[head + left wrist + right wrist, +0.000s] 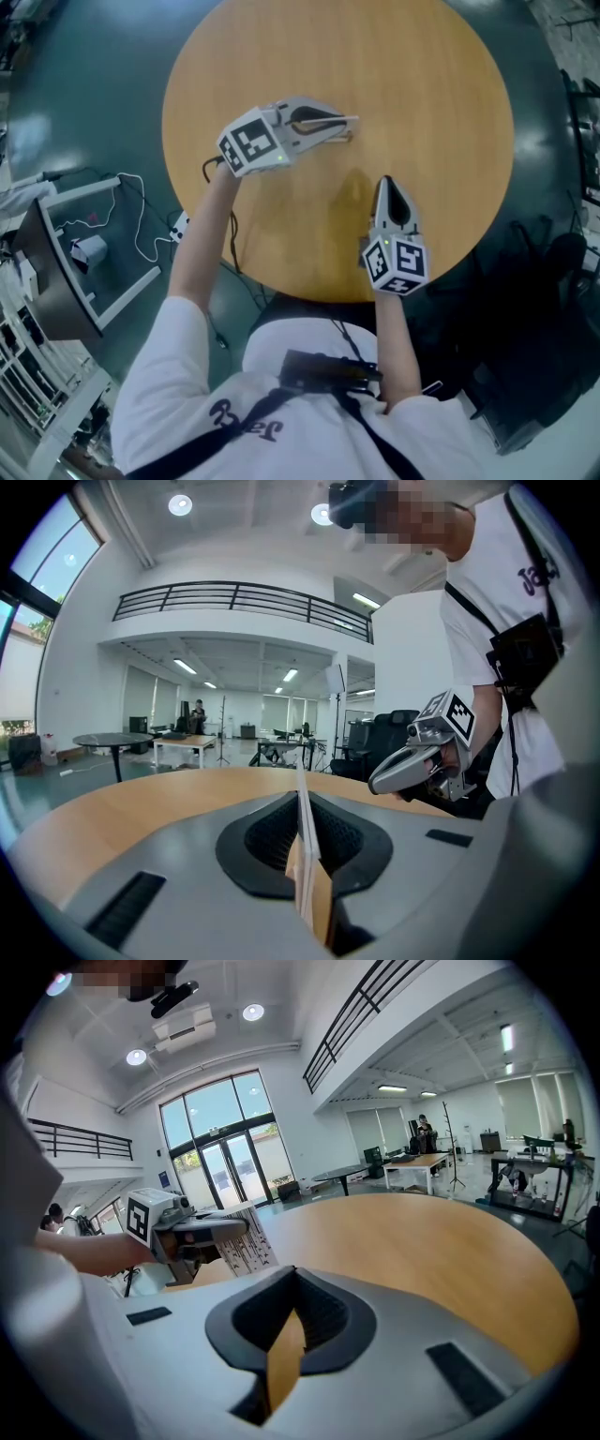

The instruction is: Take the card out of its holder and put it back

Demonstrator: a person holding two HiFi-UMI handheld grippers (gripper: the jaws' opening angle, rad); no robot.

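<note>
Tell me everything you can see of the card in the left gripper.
The card is a thin, flat white sheet printed with rows of small black marks. The left gripper has its jaws shut on it, holding it upright on edge over the table; whether it touches the wood I cannot tell. Seen edge-on it looks layered.

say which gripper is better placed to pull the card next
Probably right. The left gripper is shut on the card, so it is occupied; the right gripper is empty, close by, and aimed forward.
</note>
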